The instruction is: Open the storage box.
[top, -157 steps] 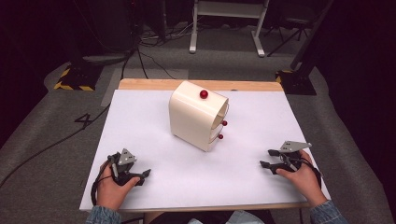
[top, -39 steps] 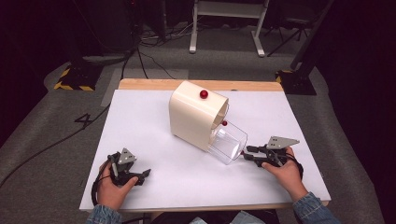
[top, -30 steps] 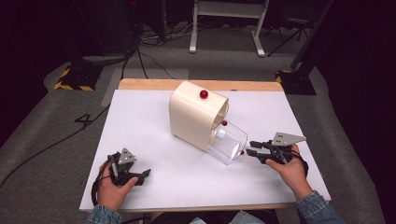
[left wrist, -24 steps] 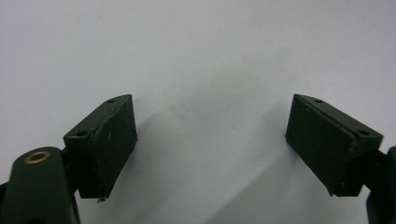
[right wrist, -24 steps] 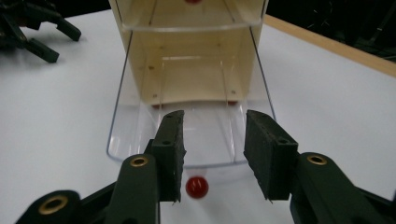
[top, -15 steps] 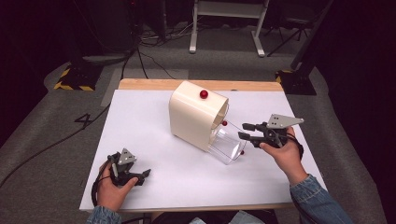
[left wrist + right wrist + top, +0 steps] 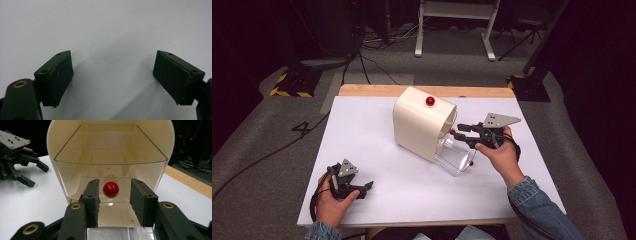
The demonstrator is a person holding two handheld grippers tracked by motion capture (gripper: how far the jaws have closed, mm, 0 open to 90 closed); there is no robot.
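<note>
A cream arched cabinet (image 7: 419, 127) lies tilted on the white table (image 7: 362, 130), with a red knob (image 7: 430, 101) on its top. Its lower clear drawer (image 7: 455, 156) stands pulled out toward the right. My right gripper (image 7: 457, 134) is held at the cabinet's front, open. Its two jaws flank the upper clear drawer's (image 7: 110, 165) red knob (image 7: 111, 189) with a gap on each side, right gripper (image 7: 113, 192). My left gripper (image 7: 364, 189) rests on the table at the front left, open with nothing between its pads, left gripper (image 7: 112, 75).
The left gripper (image 7: 15, 157) also appears far off in the right gripper view. A wooden table edge (image 7: 377, 90) runs along the back. Cables and a stand base (image 7: 452, 30) lie on the grey floor beyond.
The lower drawer has come out since the earliest frame. My right gripper has let it go and risen from its front up to the upper drawer's knob. The left hand has stayed put.
</note>
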